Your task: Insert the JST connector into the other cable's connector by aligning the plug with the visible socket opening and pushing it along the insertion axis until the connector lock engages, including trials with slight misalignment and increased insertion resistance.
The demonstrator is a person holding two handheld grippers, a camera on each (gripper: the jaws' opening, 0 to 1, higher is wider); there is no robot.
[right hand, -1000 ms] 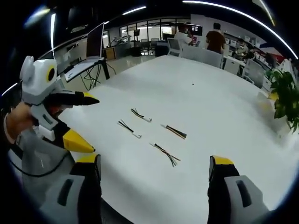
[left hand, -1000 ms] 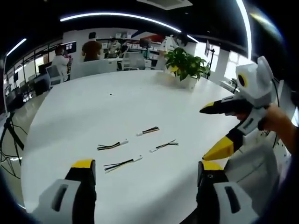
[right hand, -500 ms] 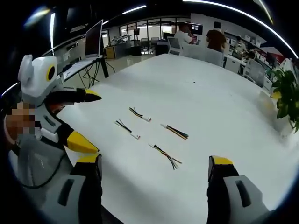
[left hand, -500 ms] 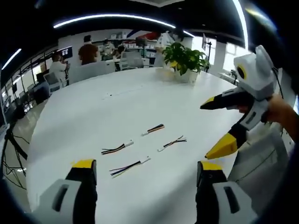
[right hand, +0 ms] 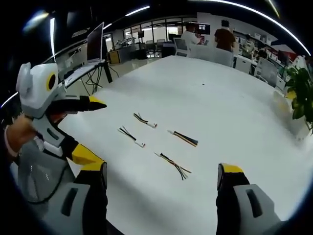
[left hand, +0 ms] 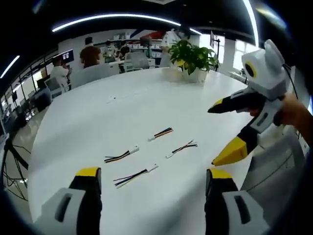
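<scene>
I hold my left claw and my right claw above the near edge of a smooth, matte white worktop, rounded at its far rim. Both stand wide apart and grip nothing; their jaws are grey plastic tipped with yellow pads.

Four short cable pieces lie flat on the worktop, well apart from either claw. Each is a thin bundle of dark, yellow and reddish wires. In the left gripper view I count them: one with a small white connector, one long piece with a white plug, one with loose striped ends, and one splayed at its tip. None touches another.

A leafy green plant sits in a pale pot at the far rim.
</scene>
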